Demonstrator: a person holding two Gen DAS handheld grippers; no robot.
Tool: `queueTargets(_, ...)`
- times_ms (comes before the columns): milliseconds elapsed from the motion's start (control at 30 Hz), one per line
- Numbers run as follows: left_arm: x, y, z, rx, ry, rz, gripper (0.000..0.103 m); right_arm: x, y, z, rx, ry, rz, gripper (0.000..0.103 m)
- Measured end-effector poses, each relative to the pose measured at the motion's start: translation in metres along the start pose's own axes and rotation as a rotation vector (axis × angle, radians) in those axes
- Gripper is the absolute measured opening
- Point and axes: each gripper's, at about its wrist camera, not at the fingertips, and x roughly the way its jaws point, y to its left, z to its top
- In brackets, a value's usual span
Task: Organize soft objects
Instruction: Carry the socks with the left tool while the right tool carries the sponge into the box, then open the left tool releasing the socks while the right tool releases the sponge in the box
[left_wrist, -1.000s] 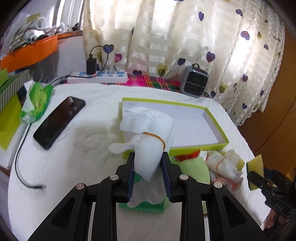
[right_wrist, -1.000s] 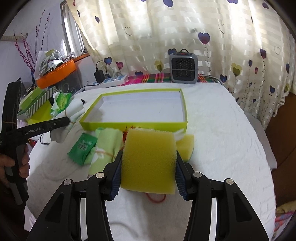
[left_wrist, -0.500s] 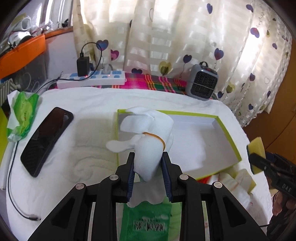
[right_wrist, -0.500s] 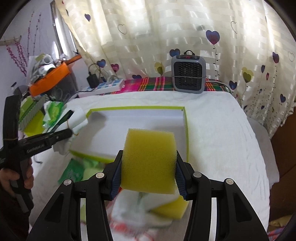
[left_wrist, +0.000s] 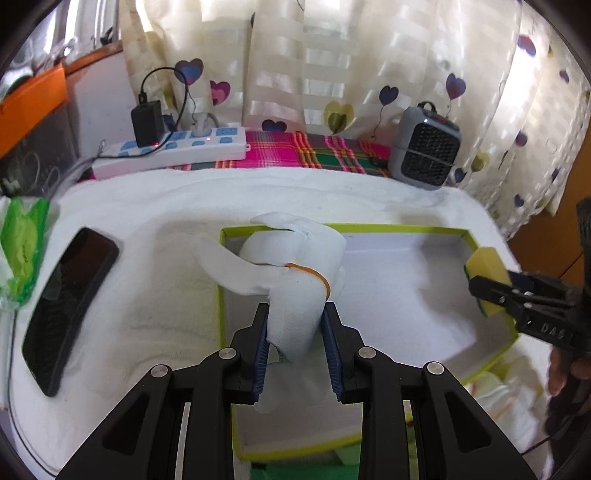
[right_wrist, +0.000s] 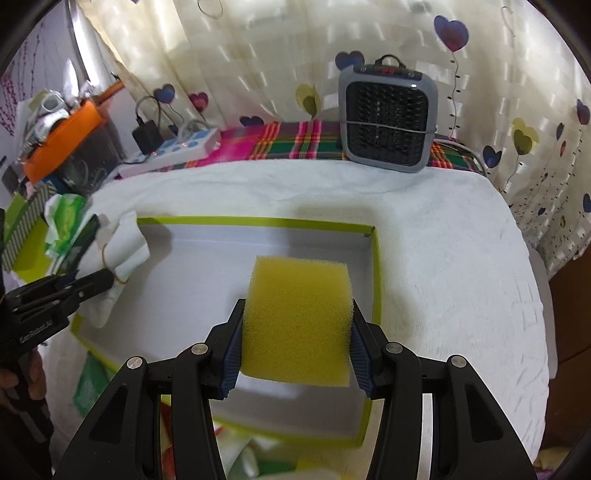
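Two grippers, each loaded, over one tray.

1. Left gripper (left_wrist: 297, 347): jaws clamped on a rolled white cloth (left_wrist: 291, 280) bound with an orange rubber band (left_wrist: 314, 275), above the tray's left end.
2. Right gripper (right_wrist: 297, 347): jaws pressed on a yellow sponge (right_wrist: 297, 317), above the tray's right end.
3. Green-rimmed tray (right_wrist: 376, 266): white floor, on a white towel (right_wrist: 450, 266).

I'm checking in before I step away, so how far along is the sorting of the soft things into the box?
Nothing is in the box yet; its white floor is bare. In hand: the left tool grips a white cloth roll over the box's left end, and the right tool grips a yellow sponge over its right end. Left: releasing both, then fetching the blurred soft items lying in front of the box.
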Motion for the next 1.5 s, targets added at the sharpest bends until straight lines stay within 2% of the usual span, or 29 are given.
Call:
queueTargets(333,0.018,0.002,-0.001,-0.007,0.036,-0.009,0.026,0.03,0.003,0.013,-0.04,0.051,-0.01,0.051)
queueTargets(667,0.021,0.002,0.0,-0.014,0.038,-0.021,0.028,0.039,0.003,0.021,-0.05,0.07,-0.028,0.051)
queueTargets(900,0.021,0.001,0.0,-0.015,0.041,-0.049,0.036,0.045,0.004,0.019,-0.062,0.097,-0.039,0.053)
queueTargets(1100,0.02,0.0,0.0,-0.017,0.038,-0.066,0.047,0.043,0.003,0.019,-0.058,0.083,-0.04,0.062)
queueTargets(1500,0.001,0.002,-0.003,-0.028,0.014,-0.066,0.054,0.028,0.003,0.013,-0.043,0.044,-0.016,0.068)
